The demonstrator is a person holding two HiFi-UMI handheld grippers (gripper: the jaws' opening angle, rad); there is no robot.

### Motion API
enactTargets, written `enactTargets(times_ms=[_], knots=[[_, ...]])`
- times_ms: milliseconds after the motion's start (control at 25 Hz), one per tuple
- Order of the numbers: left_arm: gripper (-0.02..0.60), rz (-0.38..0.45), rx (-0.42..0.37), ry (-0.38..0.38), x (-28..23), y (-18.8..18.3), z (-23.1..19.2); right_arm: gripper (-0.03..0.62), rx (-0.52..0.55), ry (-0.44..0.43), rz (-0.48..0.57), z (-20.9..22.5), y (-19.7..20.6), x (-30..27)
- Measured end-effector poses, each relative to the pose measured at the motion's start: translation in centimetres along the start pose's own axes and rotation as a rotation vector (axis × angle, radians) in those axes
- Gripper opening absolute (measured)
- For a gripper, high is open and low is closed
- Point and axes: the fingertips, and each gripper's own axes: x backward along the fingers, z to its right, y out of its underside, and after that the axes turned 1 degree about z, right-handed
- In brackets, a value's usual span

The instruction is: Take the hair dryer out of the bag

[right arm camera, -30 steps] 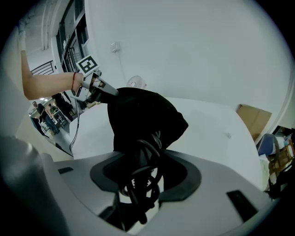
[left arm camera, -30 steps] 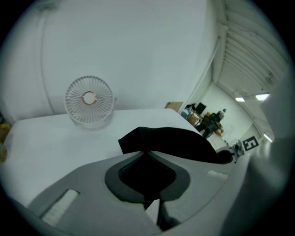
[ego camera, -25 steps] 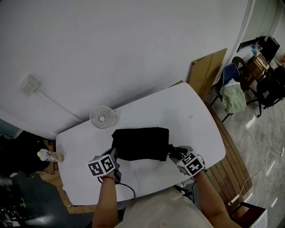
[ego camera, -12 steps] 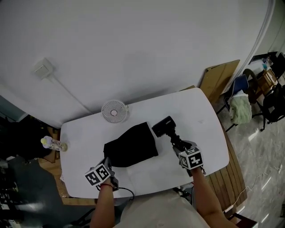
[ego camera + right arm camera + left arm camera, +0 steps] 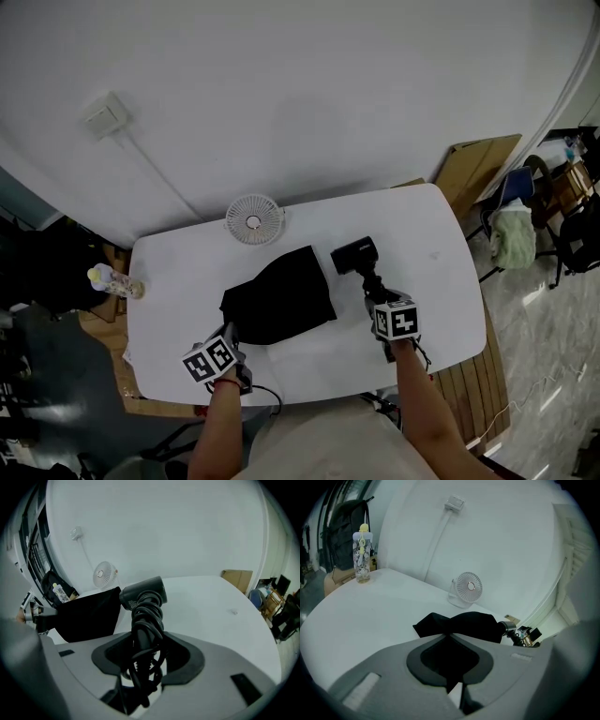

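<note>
The black bag (image 5: 277, 296) lies limp in the middle of the white table (image 5: 427, 234). My left gripper (image 5: 228, 330) is at the bag's near left corner, shut on the black fabric (image 5: 461, 624) that fills its jaws (image 5: 450, 641). The black hair dryer (image 5: 354, 255) is outside the bag, just to its right, head pointing away from me. My right gripper (image 5: 377, 296) is shut on its handle, which has the cord wound round it (image 5: 146, 616). The dryer's head (image 5: 143, 591) hangs a little above the table, next to the bag (image 5: 86, 613).
A small white fan (image 5: 253, 220) stands at the table's far edge behind the bag. A bottle (image 5: 114, 281) lies off the table's left end. Chairs and boards (image 5: 525, 206) stand to the right of the table.
The hair dryer has come out of the bag toward the right in my right gripper. My left gripper has pulled the bag's corner left and toward me; the bag now lies slanted and flatter.
</note>
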Motion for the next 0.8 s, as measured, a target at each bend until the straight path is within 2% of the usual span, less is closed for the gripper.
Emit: enactTargets(times_ms=[480,800], knots=[[0.017,-0.007,0.015,0.009,-0.2,0.4,-0.5,0.202,-0.080,-0.012,-0.016,-0.1,1.1,-1.5],[0.017,-0.012,-0.001,0.025,-0.4,0.4,-0.2,0.202,-0.075,-0.010,-0.028,-0.1,1.3,-1.6]])
